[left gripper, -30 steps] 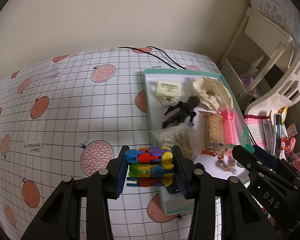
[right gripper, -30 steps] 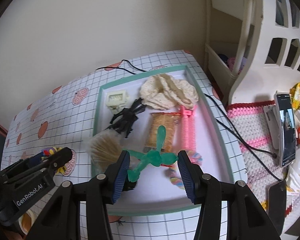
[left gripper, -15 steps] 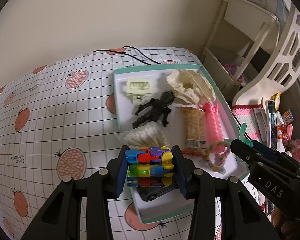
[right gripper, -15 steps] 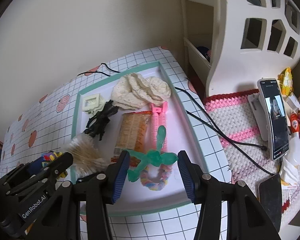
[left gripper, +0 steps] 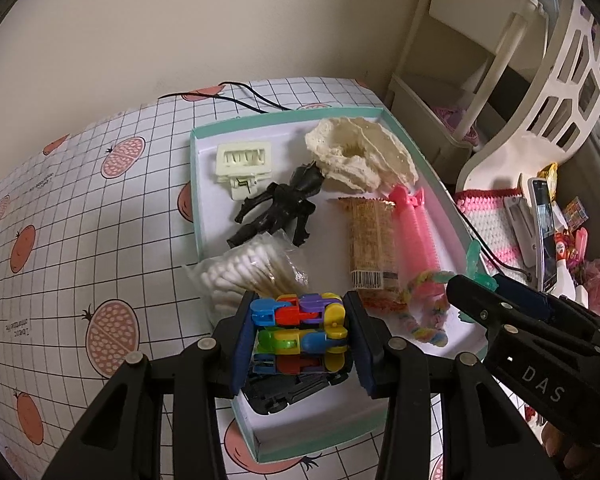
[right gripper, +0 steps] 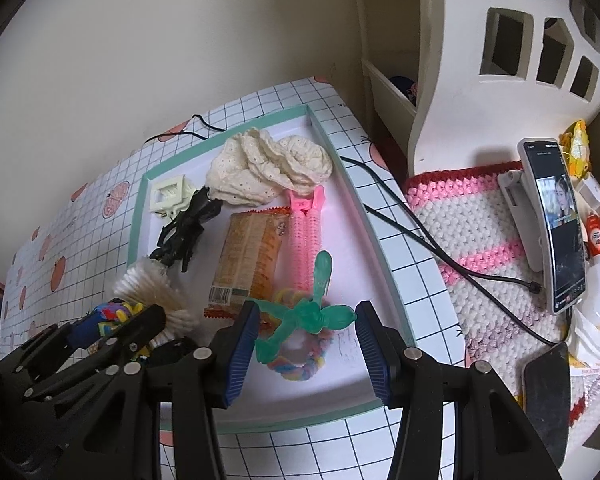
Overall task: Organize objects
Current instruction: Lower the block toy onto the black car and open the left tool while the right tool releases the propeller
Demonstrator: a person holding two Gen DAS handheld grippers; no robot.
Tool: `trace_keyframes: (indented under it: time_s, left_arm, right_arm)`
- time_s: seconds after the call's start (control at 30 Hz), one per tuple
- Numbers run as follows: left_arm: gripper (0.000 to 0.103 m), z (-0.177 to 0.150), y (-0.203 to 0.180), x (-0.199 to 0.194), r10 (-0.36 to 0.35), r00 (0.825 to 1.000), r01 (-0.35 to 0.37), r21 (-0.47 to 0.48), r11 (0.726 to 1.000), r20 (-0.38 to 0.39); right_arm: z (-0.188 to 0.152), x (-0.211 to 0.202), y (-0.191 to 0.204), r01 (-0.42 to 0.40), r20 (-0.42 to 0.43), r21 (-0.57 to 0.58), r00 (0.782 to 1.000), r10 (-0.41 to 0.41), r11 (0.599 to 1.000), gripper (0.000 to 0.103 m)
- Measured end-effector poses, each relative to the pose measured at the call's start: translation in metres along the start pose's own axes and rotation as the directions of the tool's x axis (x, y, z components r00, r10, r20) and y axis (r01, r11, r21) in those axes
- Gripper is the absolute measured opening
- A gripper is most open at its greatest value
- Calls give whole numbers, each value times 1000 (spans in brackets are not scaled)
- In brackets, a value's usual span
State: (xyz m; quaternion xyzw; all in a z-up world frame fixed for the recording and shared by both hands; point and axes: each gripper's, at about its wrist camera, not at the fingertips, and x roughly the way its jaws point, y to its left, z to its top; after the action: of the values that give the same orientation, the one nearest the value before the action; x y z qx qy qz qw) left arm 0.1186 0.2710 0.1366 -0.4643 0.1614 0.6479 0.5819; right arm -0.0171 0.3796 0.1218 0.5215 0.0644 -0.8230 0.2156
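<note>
My left claw point(left gripper: 299, 338) is clamped on the colourful block toy point(left gripper: 299, 332), hanging over the tray's point(left gripper: 194, 184) near end; I'd lower it beside the black car point(left gripper: 296, 390), clear of the cotton swabs point(left gripper: 244, 270). My right claw point(right gripper: 305, 336) grips the green figure point(right gripper: 306, 312) above the pastel ring point(right gripper: 296, 364), which crowds that corner

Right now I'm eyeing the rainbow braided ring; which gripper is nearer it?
Right. The right gripper hangs directly above the ring; the left gripper sits off to its left.
</note>
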Motion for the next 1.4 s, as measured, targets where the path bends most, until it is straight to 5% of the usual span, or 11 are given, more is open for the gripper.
trace_keyframes:
  time_s: [1.4]
  left_arm:
    - [46, 2, 7, -6, 17, 1000, -17, -8, 1000, -2]
  right_arm:
    - [2, 4, 7, 5, -30, -28, 1000, -5, 1000, 61]
